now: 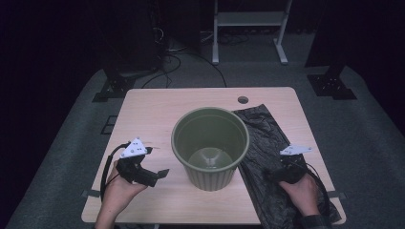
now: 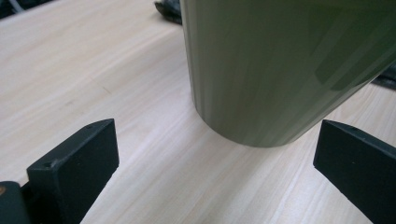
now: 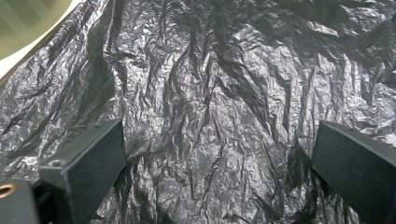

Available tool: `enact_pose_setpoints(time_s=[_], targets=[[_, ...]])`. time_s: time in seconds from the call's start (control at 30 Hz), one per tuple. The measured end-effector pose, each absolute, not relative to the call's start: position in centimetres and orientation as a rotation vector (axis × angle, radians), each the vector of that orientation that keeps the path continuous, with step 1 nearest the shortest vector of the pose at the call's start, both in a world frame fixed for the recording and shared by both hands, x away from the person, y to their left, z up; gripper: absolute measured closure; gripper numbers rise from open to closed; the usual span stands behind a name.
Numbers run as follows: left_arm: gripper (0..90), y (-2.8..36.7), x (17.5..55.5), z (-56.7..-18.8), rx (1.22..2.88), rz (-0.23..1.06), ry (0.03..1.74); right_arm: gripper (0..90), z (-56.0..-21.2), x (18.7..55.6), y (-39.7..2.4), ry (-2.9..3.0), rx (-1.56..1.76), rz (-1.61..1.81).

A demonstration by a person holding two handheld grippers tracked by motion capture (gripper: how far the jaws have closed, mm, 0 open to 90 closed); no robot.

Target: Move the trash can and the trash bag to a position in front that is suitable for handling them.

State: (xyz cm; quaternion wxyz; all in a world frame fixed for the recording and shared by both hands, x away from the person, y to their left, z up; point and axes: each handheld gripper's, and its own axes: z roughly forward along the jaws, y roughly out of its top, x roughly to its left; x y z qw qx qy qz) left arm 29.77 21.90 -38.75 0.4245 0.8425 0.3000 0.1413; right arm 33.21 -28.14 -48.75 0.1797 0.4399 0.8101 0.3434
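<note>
The right gripper [image 3: 219, 172], jaws spread wide, hovers just above the black plastic bag [image 3: 210, 93], which lies crumpled flat right of the green bin [image 1: 210, 145]. The bag looks thin, limp and slippery, best pinched at a raised crease or an edge. The left gripper [image 2: 215, 172], also spread, faces the bin's ribbed, rigid wall.

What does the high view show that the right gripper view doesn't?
High view: the whole table, the bin's open top and inside, the left gripper beside it, both hands, and the bag's full outline right of the bin. Right gripper view: the bag's crinkles close up between the right gripper's wide-open jaws. Both: the bag, the right gripper over it, some of the bin.
</note>
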Motion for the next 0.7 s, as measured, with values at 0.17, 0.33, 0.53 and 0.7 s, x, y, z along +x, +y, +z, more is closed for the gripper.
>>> enact_pose_setpoints(time_s=[0.17, 0.33, 0.53, 0.7], targets=[[0.0, 21.4, 30.8, -41.4, 2.137, 0.333, 0.764, 2.1, -48.8, 33.2, -28.1, 2.289, 1.244, 0.972], [0.0, 20.8, 31.4, -43.3, 2.154, 0.319, 0.762, 2.1, -48.8, 33.2, -28.1, 2.289, 1.244, 0.972], [0.0, 20.4, 32.0, -45.6, 2.169, 0.311, 0.765, 2.1, -48.8, 33.2, -28.1, 2.289, 1.244, 0.972], [0.0, 20.3, 32.3, -46.7, 2.175, 0.320, 0.760, 2.1, -48.8, 33.2, -28.1, 2.290, 1.243, 0.972]])
